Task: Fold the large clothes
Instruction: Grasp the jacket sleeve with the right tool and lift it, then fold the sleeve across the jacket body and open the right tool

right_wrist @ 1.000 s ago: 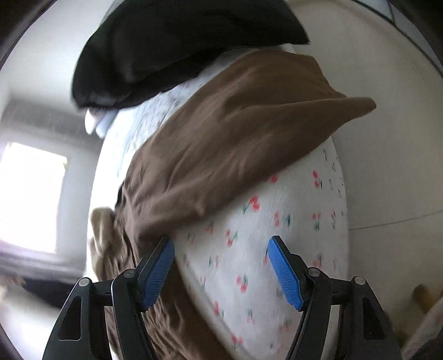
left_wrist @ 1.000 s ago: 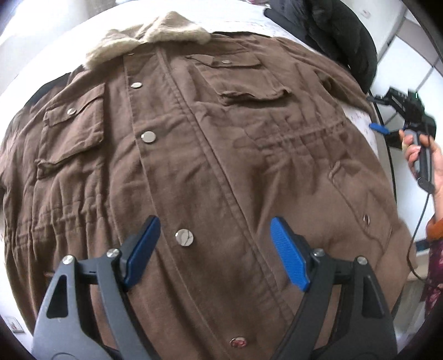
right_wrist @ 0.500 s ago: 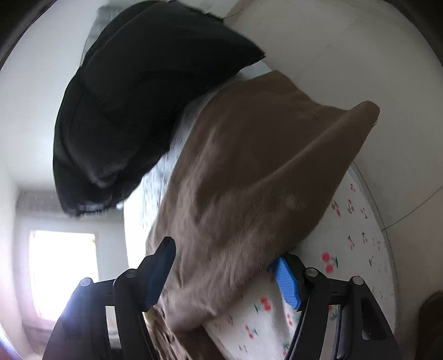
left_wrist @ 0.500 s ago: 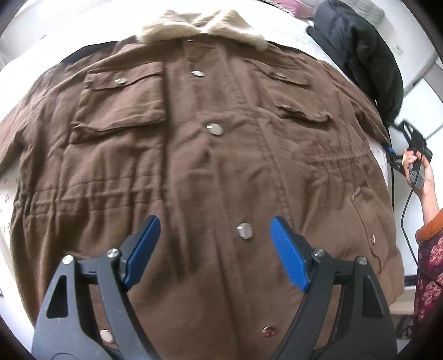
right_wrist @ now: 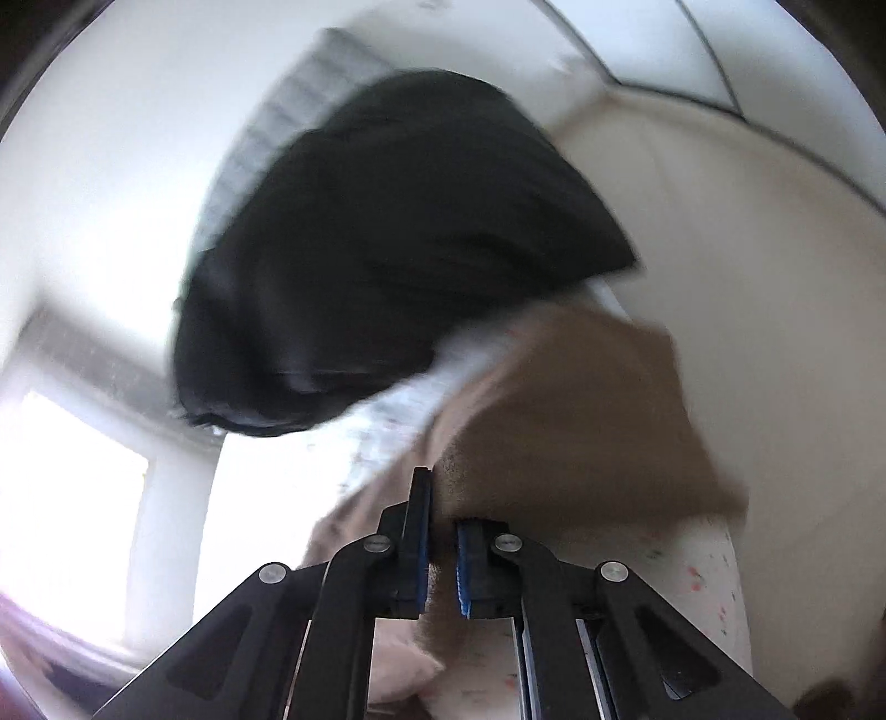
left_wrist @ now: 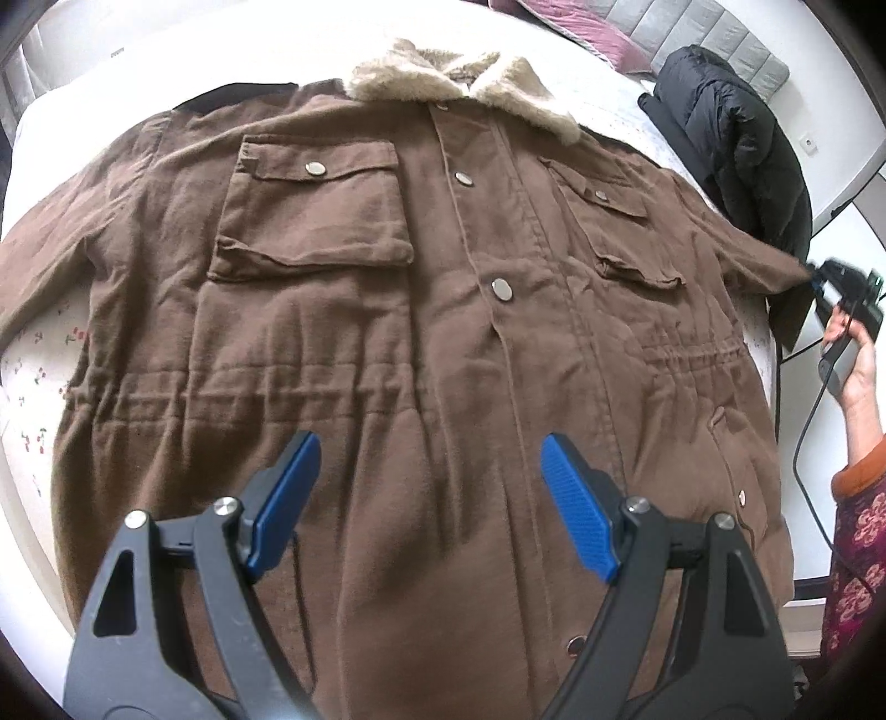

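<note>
Right wrist view: the right hand-held gripper (right_wrist: 440, 554) has just clamped shut on the brown coat's (left_wrist: 443, 343) sleeve cuff (right_wrist: 581, 421) and lifts it at the bed's (left_wrist: 33, 354) right edge. The left hand-held gripper (left_wrist: 429, 498) hovers wide, empty, above the spread-out coat: the sleeve fold can begin.

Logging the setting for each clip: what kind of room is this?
Most likely a bedroom: the brown jacket lies on a bed with a cherry-print sheet, a padded grey headboard behind it, and a black coat alongside.
</note>
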The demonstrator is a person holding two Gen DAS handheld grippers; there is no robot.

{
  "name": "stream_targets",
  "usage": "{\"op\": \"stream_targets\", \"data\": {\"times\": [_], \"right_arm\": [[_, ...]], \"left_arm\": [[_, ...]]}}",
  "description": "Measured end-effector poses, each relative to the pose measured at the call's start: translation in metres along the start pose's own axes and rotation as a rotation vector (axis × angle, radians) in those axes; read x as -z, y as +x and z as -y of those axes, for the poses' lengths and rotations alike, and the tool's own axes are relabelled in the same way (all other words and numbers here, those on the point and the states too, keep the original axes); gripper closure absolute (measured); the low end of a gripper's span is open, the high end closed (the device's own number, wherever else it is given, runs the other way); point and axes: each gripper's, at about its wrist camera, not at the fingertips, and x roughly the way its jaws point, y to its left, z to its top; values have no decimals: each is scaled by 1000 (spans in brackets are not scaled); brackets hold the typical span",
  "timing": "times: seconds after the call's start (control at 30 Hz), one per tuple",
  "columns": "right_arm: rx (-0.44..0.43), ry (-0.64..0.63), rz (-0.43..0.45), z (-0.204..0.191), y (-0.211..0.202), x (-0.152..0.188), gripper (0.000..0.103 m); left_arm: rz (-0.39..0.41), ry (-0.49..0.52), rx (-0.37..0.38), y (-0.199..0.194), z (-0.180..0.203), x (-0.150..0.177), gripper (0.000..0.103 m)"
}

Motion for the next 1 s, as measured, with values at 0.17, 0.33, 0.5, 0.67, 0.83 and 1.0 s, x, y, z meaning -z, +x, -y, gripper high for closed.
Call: {"op": "stream_targets", "data": {"times": [0.17,0.33,0.5,0.67,0.83,1.0], "right_arm": [[-71,-258,3,-86,-19,13,96],[-155,-503,-84,-169,-19,62,97],[-219,-770,-248,-236,-3,141,97],[-193,-983,-455,-261,33,229,96],[-38,-1136,-701,-229,64,308,88],[-36,-1241,-763,-220,55,334,57]], "left_arm": [[26,-9,7,-7,-11,-2,21],[73,-52,-10,-22,-32,-7,21],[97,-124,-71,-33,-57,-10,21],[108,-166,-65,-40,-69,-10,21],[102,-170,-65,-40,-69,-18,21],[99,-141,-71,-37,-59,-41,21]]}}
